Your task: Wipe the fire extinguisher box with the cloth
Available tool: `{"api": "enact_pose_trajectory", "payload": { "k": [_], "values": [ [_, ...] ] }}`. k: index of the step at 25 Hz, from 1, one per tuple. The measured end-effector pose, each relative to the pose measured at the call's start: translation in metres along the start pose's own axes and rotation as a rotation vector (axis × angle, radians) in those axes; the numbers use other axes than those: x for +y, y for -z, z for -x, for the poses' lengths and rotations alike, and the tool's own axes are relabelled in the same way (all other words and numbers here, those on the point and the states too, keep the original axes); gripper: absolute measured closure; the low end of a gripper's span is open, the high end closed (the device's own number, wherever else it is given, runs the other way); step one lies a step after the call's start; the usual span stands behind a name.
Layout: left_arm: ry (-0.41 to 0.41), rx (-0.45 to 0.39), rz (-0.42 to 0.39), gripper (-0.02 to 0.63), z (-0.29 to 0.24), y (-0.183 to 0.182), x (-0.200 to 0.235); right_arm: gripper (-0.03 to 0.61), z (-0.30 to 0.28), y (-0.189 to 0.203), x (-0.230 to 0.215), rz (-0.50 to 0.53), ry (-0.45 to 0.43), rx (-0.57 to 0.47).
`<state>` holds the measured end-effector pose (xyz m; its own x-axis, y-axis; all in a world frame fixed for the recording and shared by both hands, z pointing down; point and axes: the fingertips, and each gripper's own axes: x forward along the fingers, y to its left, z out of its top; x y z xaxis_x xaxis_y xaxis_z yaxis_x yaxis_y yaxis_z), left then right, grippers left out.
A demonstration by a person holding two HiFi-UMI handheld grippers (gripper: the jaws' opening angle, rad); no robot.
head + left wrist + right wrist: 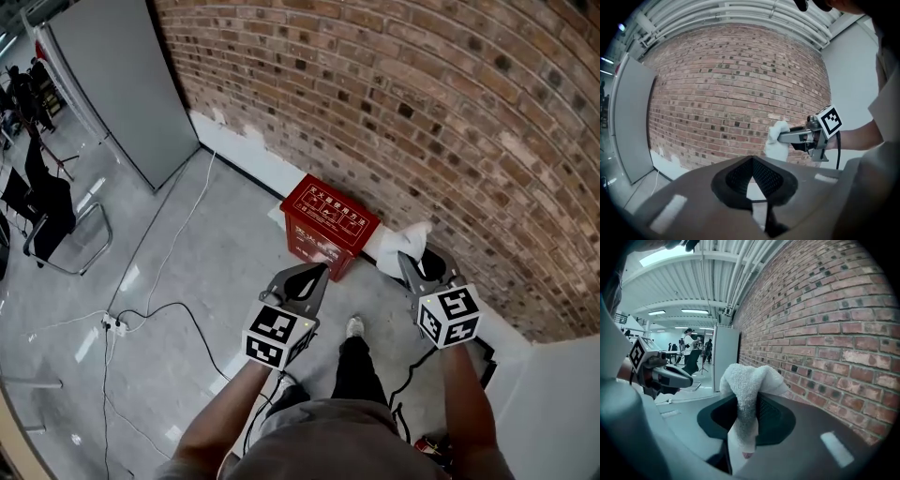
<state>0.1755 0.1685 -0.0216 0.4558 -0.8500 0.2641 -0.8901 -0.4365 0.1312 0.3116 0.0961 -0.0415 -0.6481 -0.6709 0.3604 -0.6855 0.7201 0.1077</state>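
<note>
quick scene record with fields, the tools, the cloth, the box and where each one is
left tool: shut, empty
right tool: shut on cloth
fire extinguisher box: red, on floor by brick wall
cloth position: right of box in head view, contact unclear

Looks at brick wall (726,93) over left tool (752,160), jaws together, empty; low against the wall's right, right tool (782,138) clamping white cloth (776,146)
</note>
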Motion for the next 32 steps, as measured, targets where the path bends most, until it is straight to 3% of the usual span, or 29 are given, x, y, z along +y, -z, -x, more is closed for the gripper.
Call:
{"api": "enact_pose_trajectory", "payload": {
  "k": [9,16,26,32],
  "values": [
    [-0.071,0.095,0.058,0.614,-0.128,0.013,0.031,0.462,-0.113,0.068,-0.104,0.014,-0.108,0.114],
    [-0.147,0.167,0.125,0.614,-0.202,0.048,0.053,0.462,-0.211,0.156,-0.153,0.027,-0.228,0.275],
    [-0.177,0.266,0.249,0.614,-0.259,0.157,0.103,0.462,-0.323,0.282,-0.179,0.003,-0.226,0.488],
    [-0.143,0.309,0.32,0.614,-0.276,0.212,0.111,0.46,-0.362,0.323,-0.178,0.039,-0.213,0.526]
  ]
}}
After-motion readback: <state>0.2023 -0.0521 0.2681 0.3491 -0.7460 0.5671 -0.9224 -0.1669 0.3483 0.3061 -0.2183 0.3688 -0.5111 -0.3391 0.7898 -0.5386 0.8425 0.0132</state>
